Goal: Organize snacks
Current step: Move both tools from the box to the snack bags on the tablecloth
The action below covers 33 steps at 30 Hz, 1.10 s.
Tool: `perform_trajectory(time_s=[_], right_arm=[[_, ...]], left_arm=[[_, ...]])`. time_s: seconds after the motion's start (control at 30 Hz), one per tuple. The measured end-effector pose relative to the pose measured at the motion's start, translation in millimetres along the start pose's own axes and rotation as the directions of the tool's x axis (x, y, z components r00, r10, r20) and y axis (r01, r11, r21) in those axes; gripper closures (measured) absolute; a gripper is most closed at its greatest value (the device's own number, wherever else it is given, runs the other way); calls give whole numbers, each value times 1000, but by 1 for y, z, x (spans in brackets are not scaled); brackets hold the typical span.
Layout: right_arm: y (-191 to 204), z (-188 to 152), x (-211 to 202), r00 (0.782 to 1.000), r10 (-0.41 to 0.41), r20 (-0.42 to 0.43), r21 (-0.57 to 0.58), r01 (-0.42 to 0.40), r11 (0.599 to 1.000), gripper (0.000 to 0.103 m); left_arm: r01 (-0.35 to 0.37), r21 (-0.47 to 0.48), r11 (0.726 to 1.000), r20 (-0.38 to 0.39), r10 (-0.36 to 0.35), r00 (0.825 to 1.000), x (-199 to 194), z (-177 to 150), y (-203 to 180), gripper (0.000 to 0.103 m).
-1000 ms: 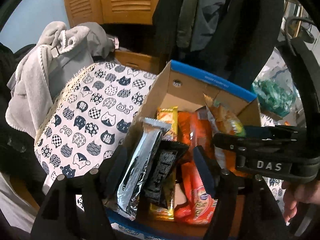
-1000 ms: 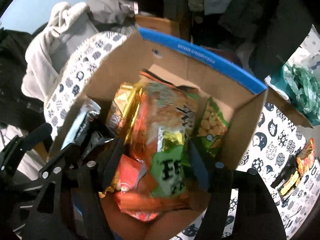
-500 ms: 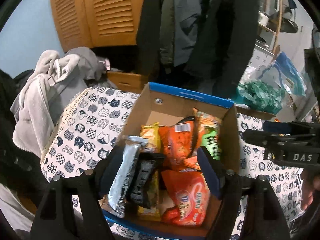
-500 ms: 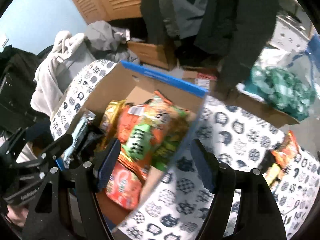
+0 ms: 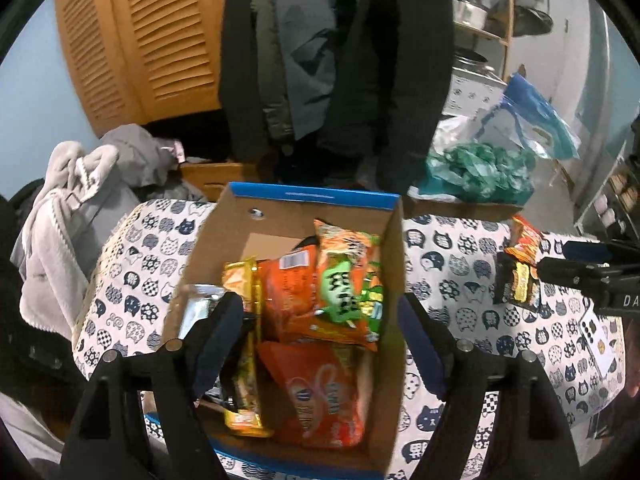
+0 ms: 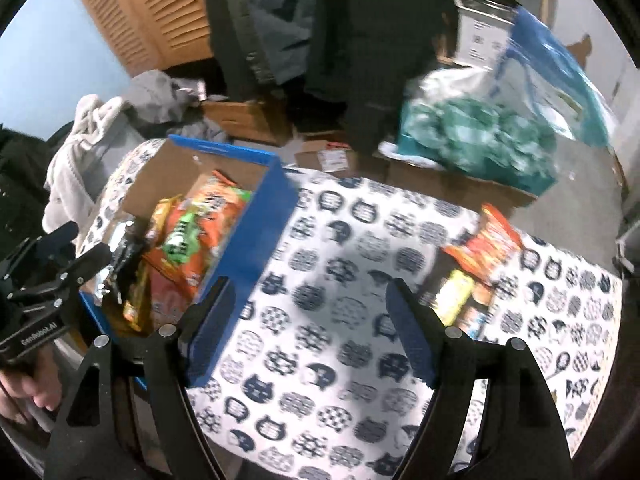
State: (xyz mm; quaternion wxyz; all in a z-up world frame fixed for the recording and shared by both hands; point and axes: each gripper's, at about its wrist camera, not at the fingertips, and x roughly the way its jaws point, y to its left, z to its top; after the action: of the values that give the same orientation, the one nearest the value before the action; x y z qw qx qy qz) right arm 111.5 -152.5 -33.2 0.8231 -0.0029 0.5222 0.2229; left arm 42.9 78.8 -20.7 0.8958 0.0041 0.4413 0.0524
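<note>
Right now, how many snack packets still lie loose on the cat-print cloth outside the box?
3 that I can make out: an orange packet, a yellow one and a dark one together; more may hide beneath.

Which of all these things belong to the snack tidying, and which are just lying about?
Part of the job:
- cardboard box with snack packets inside
- loose snacks on the cat-print tablecloth
- left hand-held gripper and right hand-held gripper, both empty, jaws opening

Just lying about:
- hanging coats
- grey clothes
- green bag
- phone
</note>
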Motion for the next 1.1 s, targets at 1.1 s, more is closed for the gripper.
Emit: perform_trajectory(time_s=[1.1], right_arm=[[-199,36,115,976,-108,-187,381,173,908,23]], left_arm=[[157,203,966,-196,-117,973,152,86,-165,22]])
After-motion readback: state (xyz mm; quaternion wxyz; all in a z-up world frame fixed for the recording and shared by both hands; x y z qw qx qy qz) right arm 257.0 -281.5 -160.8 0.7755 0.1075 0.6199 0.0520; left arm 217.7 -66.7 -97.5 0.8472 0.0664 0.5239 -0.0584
